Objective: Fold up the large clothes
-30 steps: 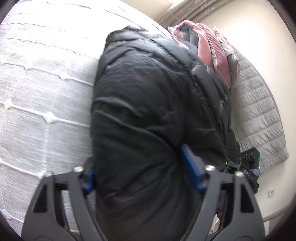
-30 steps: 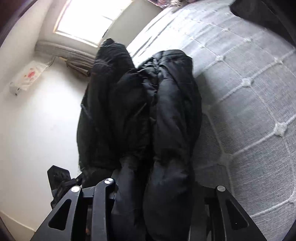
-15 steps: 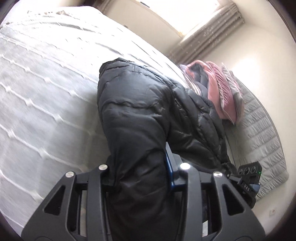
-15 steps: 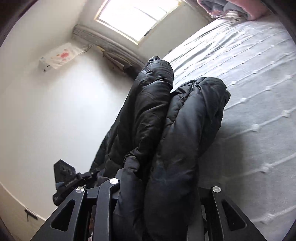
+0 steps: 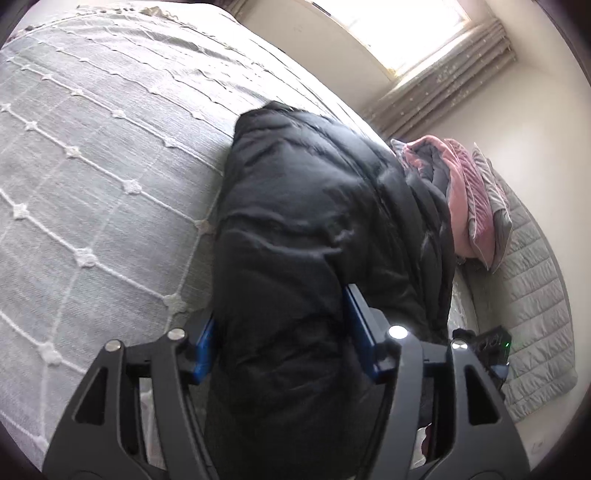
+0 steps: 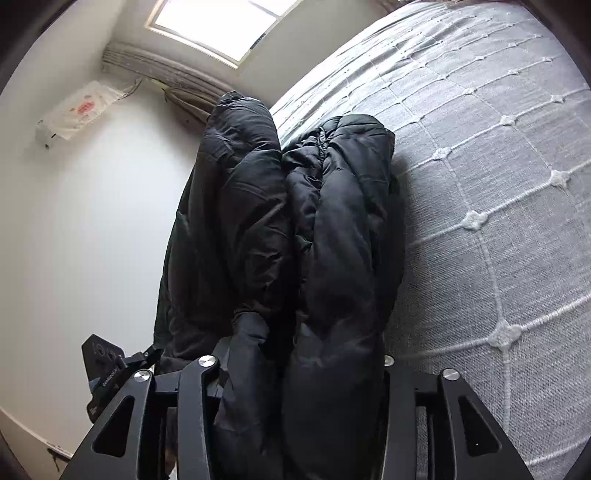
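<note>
A bulky black puffer jacket (image 5: 303,221) is bunched into a thick fold and hangs over the grey bed cover (image 5: 92,166). My left gripper (image 5: 280,332) is shut on a thick roll of the jacket, blue pads pressed on both sides. In the right wrist view the jacket (image 6: 295,221) shows as two padded rolls side by side. My right gripper (image 6: 299,369) is shut on both rolls; its fingertips are hidden by the fabric. Each gripper's body shows in the other's view, as my right gripper (image 5: 491,350) and my left gripper (image 6: 107,369).
A pink and grey folded garment pile (image 5: 465,192) lies beyond the jacket. A grey quilted mat (image 5: 535,295) lies on the floor by the wall. A window with curtains (image 6: 218,22) and a wall air conditioner (image 6: 77,110) are behind. The bed cover (image 6: 498,184) spreads to the right.
Both grippers have swung with the jacket held between them; the views tilted toward the window and wall, then back toward the bed. The grips have not changed.
</note>
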The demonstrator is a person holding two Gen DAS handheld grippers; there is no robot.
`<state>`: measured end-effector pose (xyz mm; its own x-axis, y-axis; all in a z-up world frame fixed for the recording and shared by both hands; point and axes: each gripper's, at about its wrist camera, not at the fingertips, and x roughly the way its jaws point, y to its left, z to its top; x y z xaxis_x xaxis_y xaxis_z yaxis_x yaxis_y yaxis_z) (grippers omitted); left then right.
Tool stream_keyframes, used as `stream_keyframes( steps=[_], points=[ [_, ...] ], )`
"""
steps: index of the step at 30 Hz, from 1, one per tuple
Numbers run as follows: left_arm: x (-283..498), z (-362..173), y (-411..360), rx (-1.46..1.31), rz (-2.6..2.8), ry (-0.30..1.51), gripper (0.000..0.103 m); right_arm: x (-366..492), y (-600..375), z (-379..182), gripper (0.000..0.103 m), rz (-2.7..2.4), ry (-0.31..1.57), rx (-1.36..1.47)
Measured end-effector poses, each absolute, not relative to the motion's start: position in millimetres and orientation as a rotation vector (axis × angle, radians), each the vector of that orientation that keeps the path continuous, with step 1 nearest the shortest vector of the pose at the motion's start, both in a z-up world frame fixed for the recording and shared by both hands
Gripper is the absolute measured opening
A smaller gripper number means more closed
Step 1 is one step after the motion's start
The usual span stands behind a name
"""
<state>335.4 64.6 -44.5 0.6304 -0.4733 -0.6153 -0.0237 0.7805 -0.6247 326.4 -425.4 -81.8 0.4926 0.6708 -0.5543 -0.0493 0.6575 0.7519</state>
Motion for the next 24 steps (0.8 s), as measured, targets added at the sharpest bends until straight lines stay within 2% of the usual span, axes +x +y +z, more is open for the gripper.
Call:
stream_keyframes(
  steps=[1, 3, 10, 12, 13, 24],
  points=[
    [332, -41, 66, -0.649, -0.278, 0.860, 0.062, 323, -428, -77, 0.066, 0.470, 0.987, 0.747],
    [324, -33, 66, -0.647, -0.268, 0.851, 0.064, 305, -434, -68, 0.069, 0.457, 0.996, 0.739],
    [271, 10, 54, -0.476, -0.157, 0.765, 0.066, 234, -465, -16, 0.069, 0.411, 0.948, 0.516],
    [253, 25, 38, -0.382, -0.117, 0.734, 0.077, 219, -452, 3, 0.069, 0.415, 0.911, 0.479],
    [246, 29, 33, -0.341, -0.088, 0.725, 0.079, 211, -447, 9, 0.069, 0.425, 0.895, 0.466],
    [177, 35, -18, -0.122, 0.037, 0.713, 0.080, 161, -374, 39, 0.070, 0.464, 0.814, 0.324]
  ],
)
